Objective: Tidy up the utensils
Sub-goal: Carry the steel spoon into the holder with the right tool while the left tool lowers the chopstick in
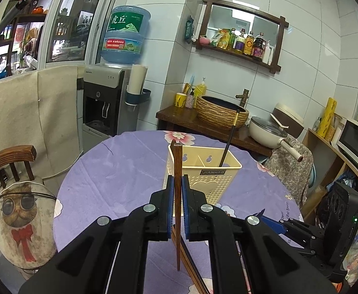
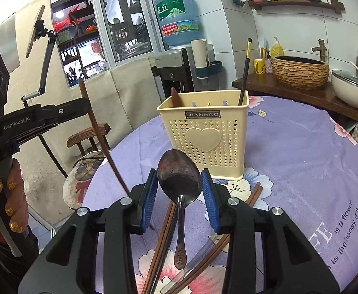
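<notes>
My left gripper (image 1: 178, 183) is shut on a brown wooden chopstick (image 1: 177, 220), held nearly upright just in front of the cream perforated utensil holder (image 1: 203, 174). A black chopstick (image 1: 230, 139) leans in the holder's right compartment. In the right wrist view, my right gripper (image 2: 179, 174) is shut on the bowl of a dark metal spoon (image 2: 179, 186), handle hanging toward me. The holder (image 2: 203, 134) stands just beyond, with a brown utensil (image 2: 175, 96) in its left compartment. The left gripper (image 2: 56, 112) and its chopstick (image 2: 98, 134) show at the left. Several brown chopsticks (image 2: 161, 245) lie on the cloth below.
The round table has a purple flowered cloth (image 2: 301, 171). A chair with a cat cushion (image 1: 19, 210) stands at its left edge. Behind are a water dispenser (image 1: 108, 103), a sideboard with a woven basin (image 1: 220, 112) and a white pot (image 1: 267, 132). A microwave (image 1: 355, 142) is at right.
</notes>
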`<state>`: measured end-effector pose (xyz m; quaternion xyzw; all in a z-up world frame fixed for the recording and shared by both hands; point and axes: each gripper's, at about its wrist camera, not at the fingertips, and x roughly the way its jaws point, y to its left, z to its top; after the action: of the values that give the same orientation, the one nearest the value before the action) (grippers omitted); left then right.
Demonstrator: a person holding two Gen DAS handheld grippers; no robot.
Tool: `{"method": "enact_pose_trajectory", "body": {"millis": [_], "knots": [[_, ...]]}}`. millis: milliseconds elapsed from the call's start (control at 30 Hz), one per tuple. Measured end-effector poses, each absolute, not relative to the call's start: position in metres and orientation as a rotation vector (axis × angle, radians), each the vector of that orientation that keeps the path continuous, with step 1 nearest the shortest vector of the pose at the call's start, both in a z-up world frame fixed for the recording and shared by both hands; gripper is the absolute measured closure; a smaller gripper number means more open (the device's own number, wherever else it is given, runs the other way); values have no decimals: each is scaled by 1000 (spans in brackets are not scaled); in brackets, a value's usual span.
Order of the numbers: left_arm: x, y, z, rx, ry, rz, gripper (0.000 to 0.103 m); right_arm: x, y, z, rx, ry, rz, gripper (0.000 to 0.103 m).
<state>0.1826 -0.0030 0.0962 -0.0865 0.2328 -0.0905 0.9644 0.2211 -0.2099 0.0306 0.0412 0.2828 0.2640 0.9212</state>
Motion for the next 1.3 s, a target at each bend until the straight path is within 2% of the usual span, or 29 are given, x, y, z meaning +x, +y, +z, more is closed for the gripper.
{"method": "enact_pose_trajectory", "body": {"millis": [167,400,667,833,967,1300], "knots": [[184,-3,105,-173,459,-201,97,225,-209,38,86,571,555,66],[191,-10,145,-148,406,-254,97,242,-203,68,69,528,577,66],[216,-14,221,-161,289,-267,97,286,-204,149,97,407,551,66],[247,-21,247,-170,268,-251,97,321,-201,186,110,329,487,66],[274,-26,232,-164,295,-214,97,341,-196,178,70,297,425,66],[309,-34,150,-158,421,-176,97,366,-191,92,31,350,341,66]]}}
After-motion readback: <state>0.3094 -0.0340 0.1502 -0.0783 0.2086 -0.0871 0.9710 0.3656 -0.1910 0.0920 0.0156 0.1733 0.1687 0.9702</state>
